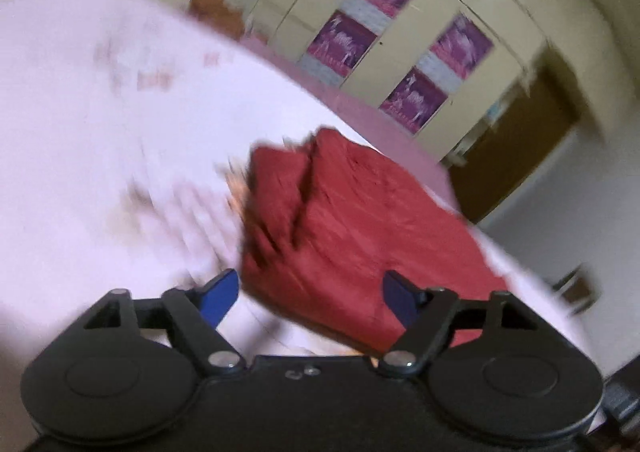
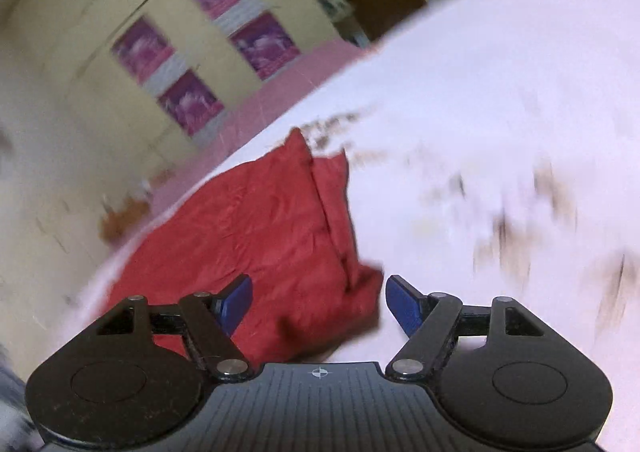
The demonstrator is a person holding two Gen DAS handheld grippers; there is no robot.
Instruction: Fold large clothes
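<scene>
Well, I see a big bed (image 1: 100, 139) with a pale sheet, and it fills most of both views. Both pictures are blurry, so small things on the sheet look like smears to me. Far behind the bed stands a cream cupboard (image 1: 400, 23) with purple pictures (image 1: 344, 41) on its doors. To the right of it in my left view is a brown door (image 1: 516, 155).

On the sheet lies the red cloth (image 1: 352, 219). It is folded into a thick, flat bundle with a fold line running along it. It sits near the edge of the bed on the cupboard side. In my right view the red cloth (image 2: 256, 236) lies near me and to the left.

My left gripper (image 1: 311, 298) hangs just over the near edge of the cloth. Its blue fingers (image 1: 220, 296) are wide apart and hold nothing.

My right gripper (image 2: 319, 302) is over the near corner of the cloth. Its blue fingers (image 2: 404, 308) are wide apart too, with nothing between them.
</scene>
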